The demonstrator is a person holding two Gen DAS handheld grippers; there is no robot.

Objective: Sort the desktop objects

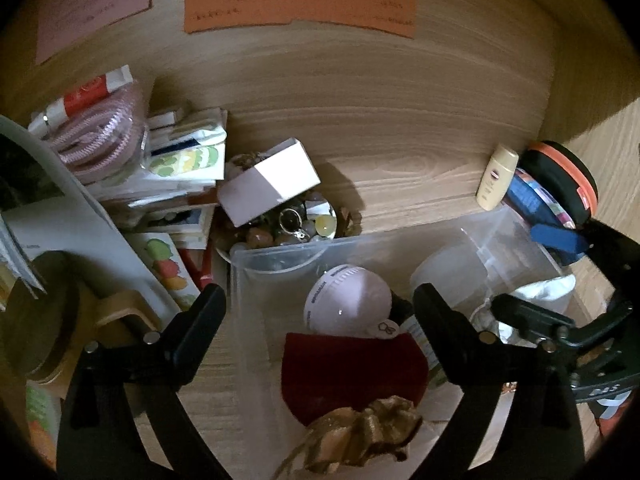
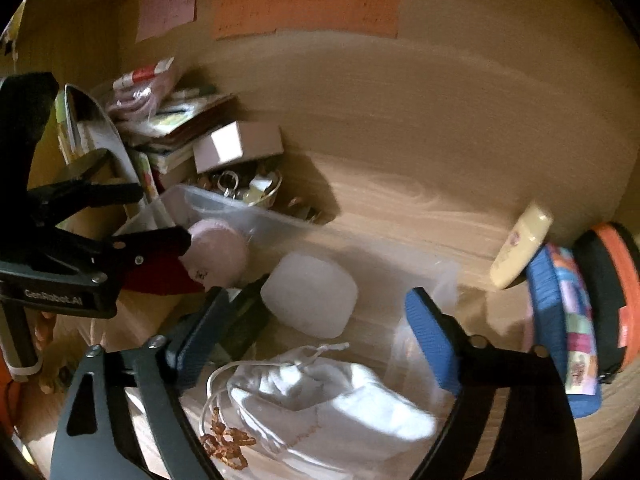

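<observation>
A clear plastic bin sits on the wooden desk. Inside lie a pale pink round device, a dark red pouch with a gold ribbon, a white frosted jar and a white drawstring bag. My left gripper is open and empty above the bin, over the pink device. My right gripper is open and empty above the white jar and bag. The left gripper also shows in the right wrist view.
A small cream bottle, a blue patterned pouch and a black-and-orange case stand right of the bin. A bowl of trinkets under a white box and a stack of booklets lie left.
</observation>
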